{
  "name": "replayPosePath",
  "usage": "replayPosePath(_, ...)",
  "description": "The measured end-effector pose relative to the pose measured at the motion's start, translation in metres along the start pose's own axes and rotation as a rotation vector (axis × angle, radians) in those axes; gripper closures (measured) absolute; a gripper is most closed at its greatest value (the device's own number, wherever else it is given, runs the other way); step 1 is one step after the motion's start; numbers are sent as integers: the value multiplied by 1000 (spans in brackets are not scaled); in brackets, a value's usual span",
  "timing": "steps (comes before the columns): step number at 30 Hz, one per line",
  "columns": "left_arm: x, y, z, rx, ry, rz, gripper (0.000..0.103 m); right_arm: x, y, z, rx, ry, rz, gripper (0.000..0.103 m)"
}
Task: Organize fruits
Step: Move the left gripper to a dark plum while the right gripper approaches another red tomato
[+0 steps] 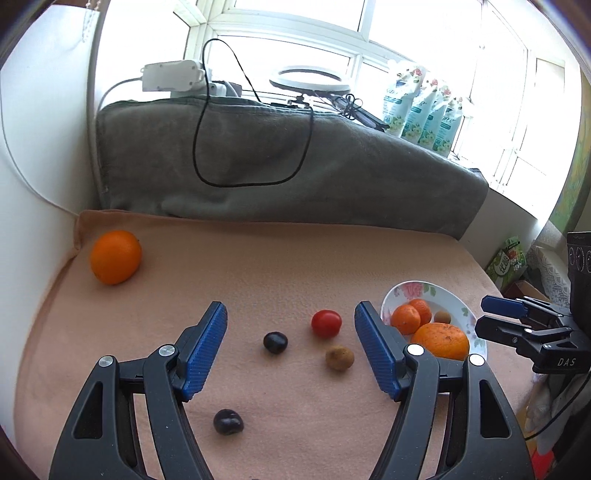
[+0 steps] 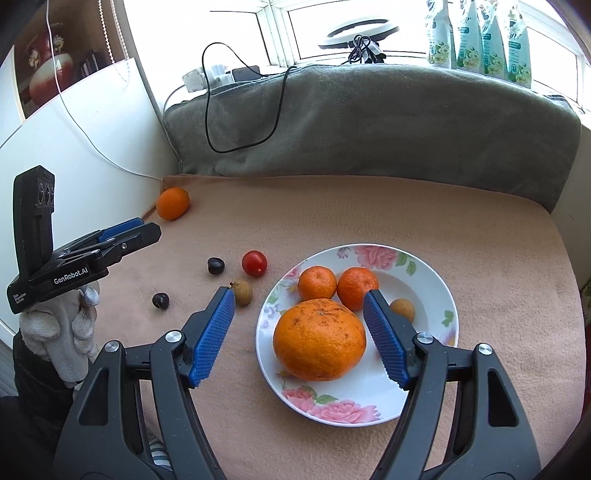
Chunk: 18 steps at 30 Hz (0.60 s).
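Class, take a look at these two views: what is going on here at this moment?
A person holding a gripper in each hand is gathering fruit onto a flowered plate on a pink cloth. The plate holds a big orange, two mandarins and a longan. The right gripper hangs open over the plate, holding nothing. The left gripper is open above the loose fruit: a cherry tomato, two dark fruits, another longan. A lone orange sits far off.

Bright, blown-out daylight from the window, soft shadows, sharp focus, strong fisheye bending at edges.
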<state>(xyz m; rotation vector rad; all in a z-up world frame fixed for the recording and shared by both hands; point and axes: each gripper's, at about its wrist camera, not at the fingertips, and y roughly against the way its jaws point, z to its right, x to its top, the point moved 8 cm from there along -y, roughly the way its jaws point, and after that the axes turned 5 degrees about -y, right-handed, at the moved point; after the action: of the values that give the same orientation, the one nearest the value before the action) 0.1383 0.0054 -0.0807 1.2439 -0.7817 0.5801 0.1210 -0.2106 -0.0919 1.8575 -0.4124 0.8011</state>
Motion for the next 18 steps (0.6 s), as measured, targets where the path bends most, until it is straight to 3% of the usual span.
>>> replayPosePath(9, -25, 21, -45, 65, 59, -9, 31, 13, -26, -24, 44, 35, -41, 28)
replayPosePath(18, -50, 21, -52, 46, 92, -43, 32, 23, -59, -41, 78, 36, -107, 31)
